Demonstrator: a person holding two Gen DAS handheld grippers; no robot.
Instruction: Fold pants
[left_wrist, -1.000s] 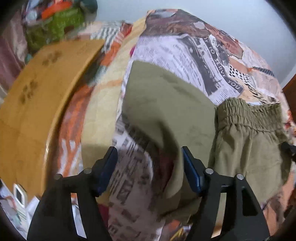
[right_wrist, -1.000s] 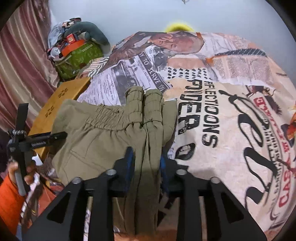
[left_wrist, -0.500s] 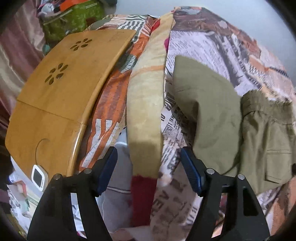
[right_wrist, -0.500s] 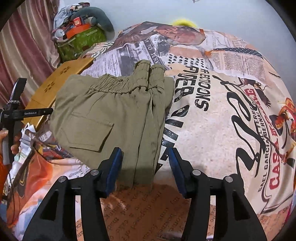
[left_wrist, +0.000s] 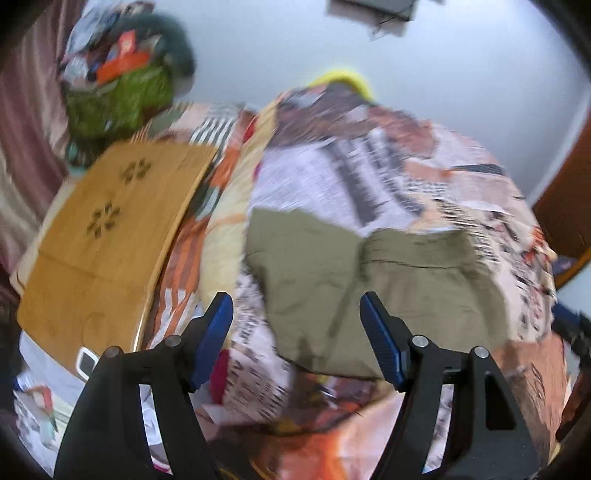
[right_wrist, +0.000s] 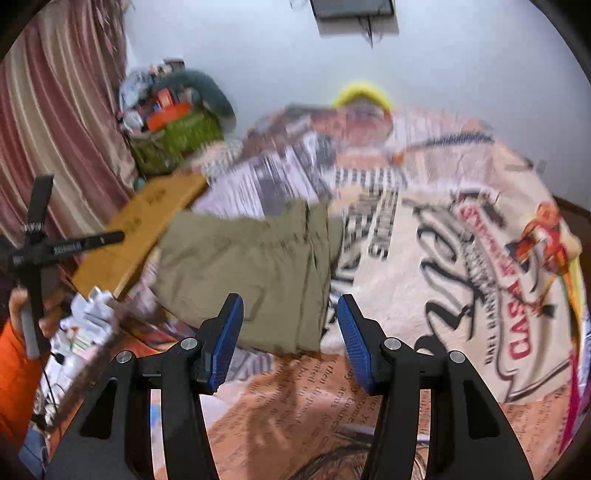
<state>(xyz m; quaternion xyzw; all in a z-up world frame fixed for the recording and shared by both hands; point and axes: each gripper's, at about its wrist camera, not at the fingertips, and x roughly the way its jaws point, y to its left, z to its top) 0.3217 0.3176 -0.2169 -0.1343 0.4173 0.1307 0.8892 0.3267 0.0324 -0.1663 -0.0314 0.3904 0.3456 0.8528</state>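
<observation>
The olive-green pants (left_wrist: 369, 280) lie folded into a compact stack on the printed bedspread (left_wrist: 369, 177). They also show in the right wrist view (right_wrist: 251, 266), with the elastic waistband at the far side. My left gripper (left_wrist: 295, 332) is open and empty, held back from the near edge of the pants. My right gripper (right_wrist: 290, 332) is open and empty, just short of the pants' near right corner. The left gripper's handle (right_wrist: 37, 243) shows at the left of the right wrist view, held by a hand in an orange sleeve. Both views are motion-blurred.
A wooden lap table (left_wrist: 107, 236) lies left of the pants on the bed edge. A green bag with clutter (right_wrist: 173, 136) stands at the back left by the striped curtain (right_wrist: 55, 129). A yellow object (right_wrist: 362, 92) peeks over the bed's far edge. Papers (right_wrist: 85, 325) lie at lower left.
My right gripper let go of the pants, opened, and drew back. My left gripper swung right and tilted up. The pants now lie flat, free of both grippers.
</observation>
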